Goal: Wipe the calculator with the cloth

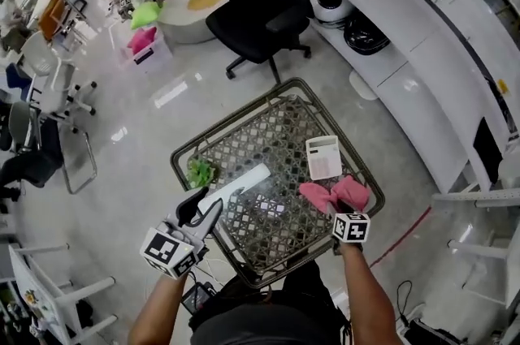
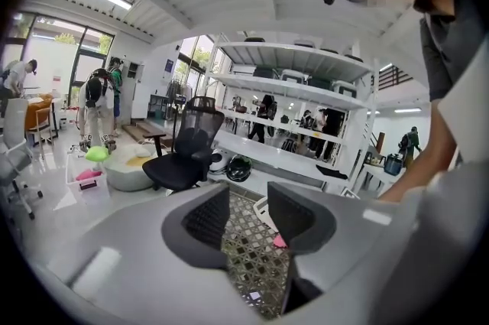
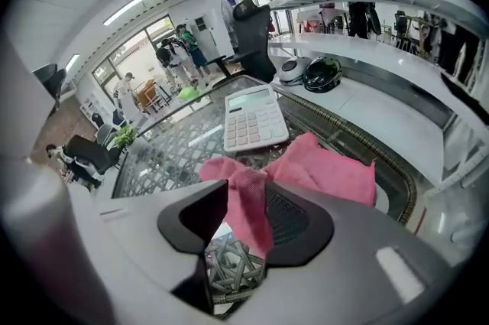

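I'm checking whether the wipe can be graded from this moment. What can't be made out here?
- Print on the calculator: too small in the head view, blurred in the right gripper view.
- Part of the cloth: right gripper view, behind a jaw of the right tool.
- Most of the calculator in the left gripper view: behind a jaw of the left tool.

A black office chair (image 1: 268, 10) stands far on the glossy pale floor (image 1: 138, 153). A long white counter (image 1: 422, 35) runs along the right.
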`<state>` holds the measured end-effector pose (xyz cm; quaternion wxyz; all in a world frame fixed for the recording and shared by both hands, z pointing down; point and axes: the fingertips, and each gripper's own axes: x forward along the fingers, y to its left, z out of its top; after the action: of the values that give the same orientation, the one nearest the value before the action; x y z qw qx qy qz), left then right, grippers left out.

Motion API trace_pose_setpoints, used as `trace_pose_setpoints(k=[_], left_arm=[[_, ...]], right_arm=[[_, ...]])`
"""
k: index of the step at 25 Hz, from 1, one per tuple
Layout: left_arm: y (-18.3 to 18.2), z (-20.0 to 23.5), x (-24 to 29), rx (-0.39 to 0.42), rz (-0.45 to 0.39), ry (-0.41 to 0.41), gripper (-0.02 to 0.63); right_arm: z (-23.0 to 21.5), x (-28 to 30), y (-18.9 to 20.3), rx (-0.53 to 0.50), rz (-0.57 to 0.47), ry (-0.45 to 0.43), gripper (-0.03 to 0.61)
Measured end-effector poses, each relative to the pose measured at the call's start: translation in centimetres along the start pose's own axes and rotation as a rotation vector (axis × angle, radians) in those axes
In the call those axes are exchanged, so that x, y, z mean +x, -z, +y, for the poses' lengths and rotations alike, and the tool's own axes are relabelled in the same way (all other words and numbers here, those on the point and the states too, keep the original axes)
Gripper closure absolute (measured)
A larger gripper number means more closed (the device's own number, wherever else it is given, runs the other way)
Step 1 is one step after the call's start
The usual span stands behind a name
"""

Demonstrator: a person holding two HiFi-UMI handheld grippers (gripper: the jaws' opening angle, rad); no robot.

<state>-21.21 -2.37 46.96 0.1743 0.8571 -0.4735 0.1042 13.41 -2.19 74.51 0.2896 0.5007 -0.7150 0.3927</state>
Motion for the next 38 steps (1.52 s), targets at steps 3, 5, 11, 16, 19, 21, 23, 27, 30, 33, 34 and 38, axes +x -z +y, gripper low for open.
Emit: trace_pose_setpoints(k=[3,5,11,16,19,21,23,27,30,33,34,38], left_arm=[[-0.1,0.4,-0.5,0.012,-0.012,0.007,0.419],[-0.6,0.6,-1.4,0.019,-0.016,-0.007,0.419],[-1.8,1.3,-3.9,0.038,-0.049,-0.035,0.419],[-3.2,1.3,-5.5,0.048,-0.083,-0.034,0.419],[-4.3,1.1,-6.6,0.053,-0.109,-0.028,0.418],[-5.1,1.0,-7.1,0.057,-0.128,-0.021,0.418],[-6.0,0.9,-7.4,0.065,-0.151,-0.011,0.418],[-7.3,0.4,-8.9,0.070,-0.178,-0.011,0.418],[-8.7,0.1,-9.4,0.084,-0.202,0.003,0.419],[-9.6,-0.1,-9.5,0.091,-0.222,0.019,0.418],[-9.8,-0.1,-9.5,0.091,-0.228,0.023,0.418],[-9.9,0.1,-10.4,0.104,-0.251,0.038,0.419]], right_arm=[[-0.3,-1.2,-1.4,0.003,-0.039,0.021,0.429],[-0.2,-2.1,-2.4,-0.003,-0.062,0.026,0.412],[0.6,-5.9,-5.7,-0.032,-0.157,0.039,0.393],[2.8,-10.4,-10.1,-0.075,-0.274,0.021,0.393],[5.7,-14.3,-13.8,-0.088,-0.393,-0.027,0.393],[8.1,-17.9,-16.7,-0.092,-0.496,-0.077,0.393],[10.7,-21.9,-19.5,-0.113,-0.602,-0.130,0.394],[16.4,-30.2,-23.3,-0.203,-0.753,-0.224,0.394],[20.3,-35.8,-24.9,-0.294,-0.822,-0.247,0.394],[22.6,-38.8,-25.2,-0.377,-0.837,-0.239,0.396],[23.0,-39.3,-25.2,-0.389,-0.835,-0.234,0.396],[24.2,-40.9,-24.7,-0.385,-0.845,-0.222,0.396]])
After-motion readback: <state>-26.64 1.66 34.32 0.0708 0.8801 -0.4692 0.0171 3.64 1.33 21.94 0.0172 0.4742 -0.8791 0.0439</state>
